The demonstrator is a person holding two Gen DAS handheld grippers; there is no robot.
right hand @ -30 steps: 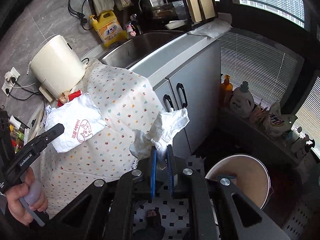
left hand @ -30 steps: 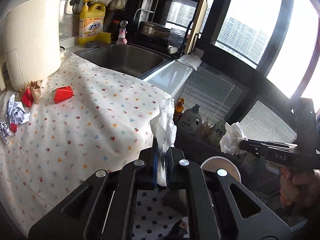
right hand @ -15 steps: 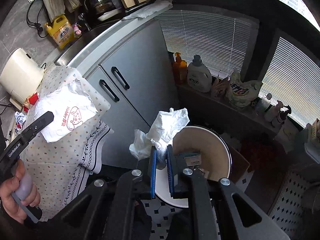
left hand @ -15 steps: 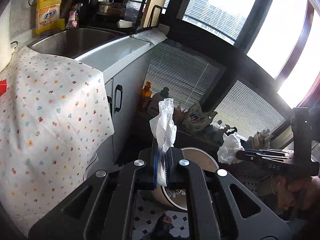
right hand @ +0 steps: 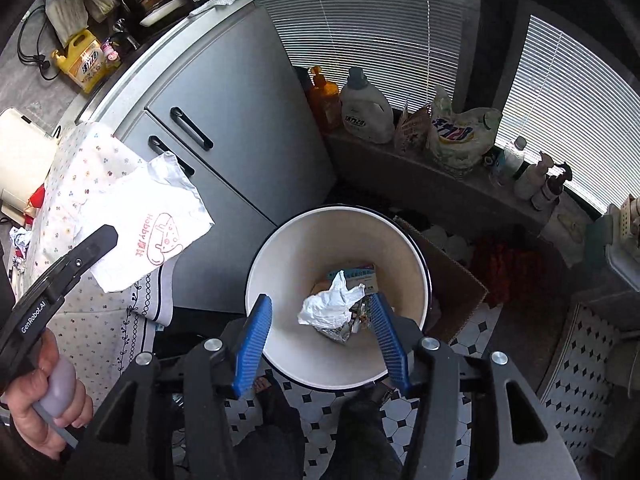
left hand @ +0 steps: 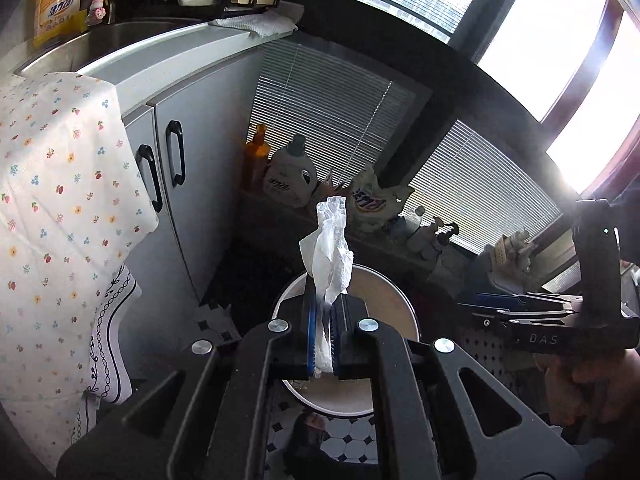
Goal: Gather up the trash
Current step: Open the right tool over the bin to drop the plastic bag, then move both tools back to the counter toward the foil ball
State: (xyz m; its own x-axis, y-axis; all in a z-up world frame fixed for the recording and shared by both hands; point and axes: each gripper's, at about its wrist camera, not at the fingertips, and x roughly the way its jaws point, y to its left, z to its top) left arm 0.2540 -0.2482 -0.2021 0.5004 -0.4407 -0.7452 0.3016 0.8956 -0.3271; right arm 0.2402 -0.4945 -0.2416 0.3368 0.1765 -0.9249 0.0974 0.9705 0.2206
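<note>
Both grippers now hang over the waste bin (right hand: 416,264); right gripper (right hand: 322,344) jaws opening, crumpled tissue (right hand: 332,308) released; left gripper (left hand: 325,344) clamps light, soft printed wrapper (left hand: 330,248) at its lower end.

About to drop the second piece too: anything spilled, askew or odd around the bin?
Nothing spilled. The tissue released by the right gripper, whose fingers are opening, is over the bin. The left gripper holds a wrapper. Only oddity: the tablecloth hangs over the cabinet door.
</note>
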